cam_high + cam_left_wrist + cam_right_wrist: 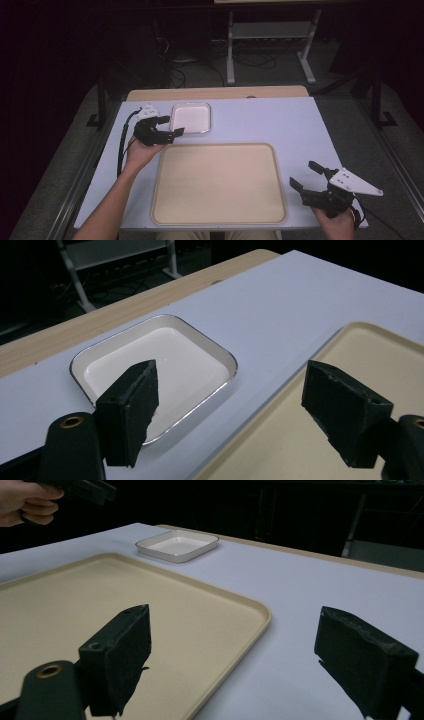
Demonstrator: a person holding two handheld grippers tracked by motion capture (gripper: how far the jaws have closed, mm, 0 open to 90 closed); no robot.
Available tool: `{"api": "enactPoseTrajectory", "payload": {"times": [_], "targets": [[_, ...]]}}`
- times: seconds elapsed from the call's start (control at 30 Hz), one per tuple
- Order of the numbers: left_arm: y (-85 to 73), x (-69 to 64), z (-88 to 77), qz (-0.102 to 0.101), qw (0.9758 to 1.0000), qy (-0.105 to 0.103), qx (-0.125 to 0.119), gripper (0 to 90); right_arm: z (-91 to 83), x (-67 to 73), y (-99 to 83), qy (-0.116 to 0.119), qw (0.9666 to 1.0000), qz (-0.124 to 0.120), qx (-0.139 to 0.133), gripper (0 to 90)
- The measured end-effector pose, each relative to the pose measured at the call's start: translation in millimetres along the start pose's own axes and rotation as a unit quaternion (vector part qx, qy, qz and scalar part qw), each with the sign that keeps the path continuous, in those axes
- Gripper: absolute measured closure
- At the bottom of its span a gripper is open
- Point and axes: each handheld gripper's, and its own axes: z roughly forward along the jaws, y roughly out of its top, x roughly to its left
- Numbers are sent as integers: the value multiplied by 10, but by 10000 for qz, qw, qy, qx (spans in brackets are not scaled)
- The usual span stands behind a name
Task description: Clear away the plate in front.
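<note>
A large beige tray lies at the near middle of the white table top, with nothing on it. Behind its left corner sits a small white square dish with a metal rim, nothing inside. My left gripper hovers open just left of the dish, its jaws spanning the dish's near corner and the tray's edge. My right gripper is open beside the tray's near right corner, above bare table; in its own view the tray and the dish lie ahead.
The white table top has a wooden strip along its far edge. Beyond stand a metal frame and cables on a dark floor. A cable trails from the left gripper along the table's left side.
</note>
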Motion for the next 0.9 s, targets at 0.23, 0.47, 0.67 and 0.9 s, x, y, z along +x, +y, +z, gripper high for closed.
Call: {"api": "enactPoseTrajectory", "payload": {"times": [0.23, 0.47, 0.67, 0.9], "targets": [[87, 242, 115, -294, 9993, 158, 190, 248, 4, 14, 0, -31, 10000, -38, 35, 141], [164, 476, 248, -528, 9969, 370, 459, 294, 16, 17, 1, -50, 9999, -67, 66, 141], [181, 634, 387, -767, 9932, 514, 710, 321, 43, 31, 6, -44, 9999, -109, 111, 142], [192, 792, 559, -1277, 9848, 659, 978, 368, 74, 55, 13, -32, 9996, -208, 188, 145]]}}
